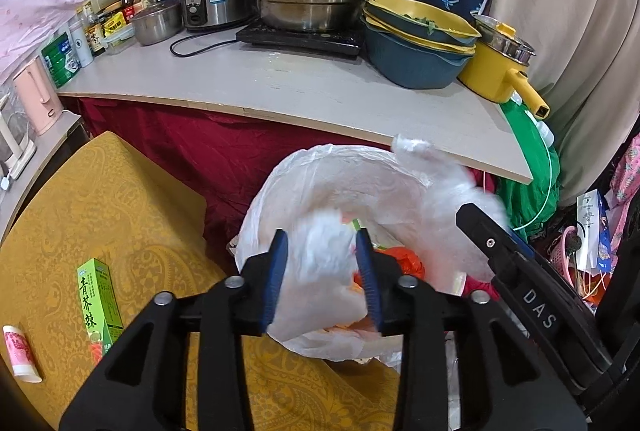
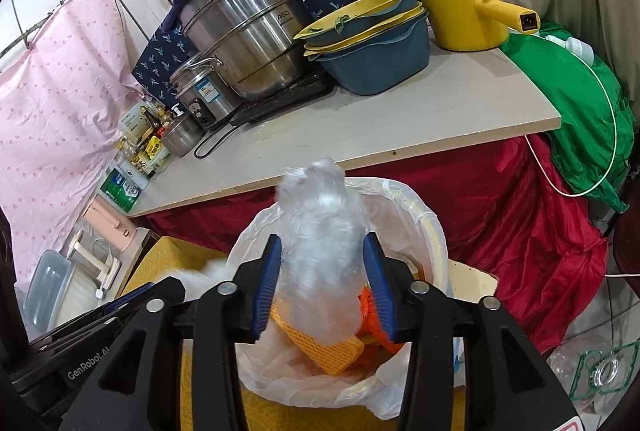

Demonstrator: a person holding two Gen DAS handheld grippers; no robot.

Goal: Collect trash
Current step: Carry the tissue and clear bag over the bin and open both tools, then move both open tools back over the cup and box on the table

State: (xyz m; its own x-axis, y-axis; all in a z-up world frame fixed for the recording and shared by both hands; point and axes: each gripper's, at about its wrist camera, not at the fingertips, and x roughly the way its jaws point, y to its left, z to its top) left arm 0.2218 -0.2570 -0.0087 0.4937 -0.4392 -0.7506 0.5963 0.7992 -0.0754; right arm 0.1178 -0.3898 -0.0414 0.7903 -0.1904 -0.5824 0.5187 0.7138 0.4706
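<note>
A bin lined with a white plastic bag [image 1: 320,183] stands below both grippers, against the red cloth under the counter. It holds orange wrappers [image 1: 408,265] and a yellow waffle cloth [image 2: 320,347]. In the left wrist view my left gripper [image 1: 322,279] hangs over the bin's mouth, jaws parted. A blurred white paper wad [image 1: 320,263] sits loose between its blue pads. In the right wrist view my right gripper [image 2: 322,275] is over the same bin rim [image 2: 434,231]. A crumpled clear plastic wrap [image 2: 320,231], blurred at its top, sits between its parted pads.
A green box [image 1: 98,307] and a pink tube [image 1: 20,355] lie on the yellow patterned cloth [image 1: 120,223] at the left. The counter [image 1: 280,83] carries steel pots, stacked basins and a yellow pot. A green cloth [image 2: 580,119] hangs at the right, with clear plastic litter [image 2: 600,371] on the floor.
</note>
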